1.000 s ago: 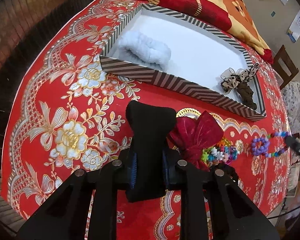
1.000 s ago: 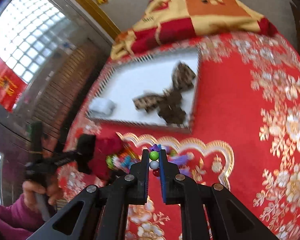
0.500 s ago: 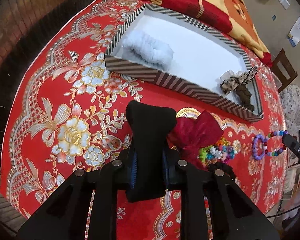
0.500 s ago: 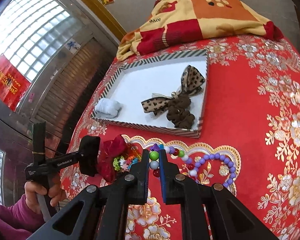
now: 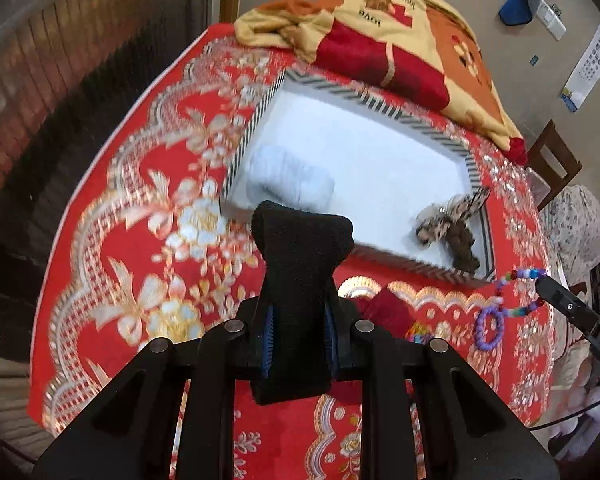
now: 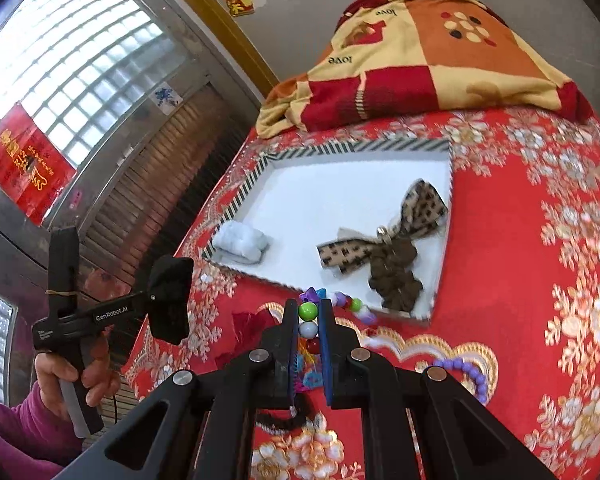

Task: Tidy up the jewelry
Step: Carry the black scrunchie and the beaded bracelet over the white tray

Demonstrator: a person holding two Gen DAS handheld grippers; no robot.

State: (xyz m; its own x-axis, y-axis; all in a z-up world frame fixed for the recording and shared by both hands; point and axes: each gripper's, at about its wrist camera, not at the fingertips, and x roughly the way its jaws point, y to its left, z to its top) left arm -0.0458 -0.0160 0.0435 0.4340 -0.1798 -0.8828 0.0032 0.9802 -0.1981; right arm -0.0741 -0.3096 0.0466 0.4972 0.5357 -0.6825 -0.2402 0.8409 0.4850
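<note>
Left claw (image 5: 298,312) clamps a black scrunchie (image 5: 300,276), right claw (image 6: 308,330) pinches the bead bracelet (image 6: 342,304), both lifted clear of the desk (image 6: 520,280) for dropping into the striped tray (image 6: 352,146).

R gripper (image 6: 309,322) clamped on bead necklace (image 6: 308,312); leopard bow (image 6: 384,236) in striped tray (image 6: 352,146).
</note>
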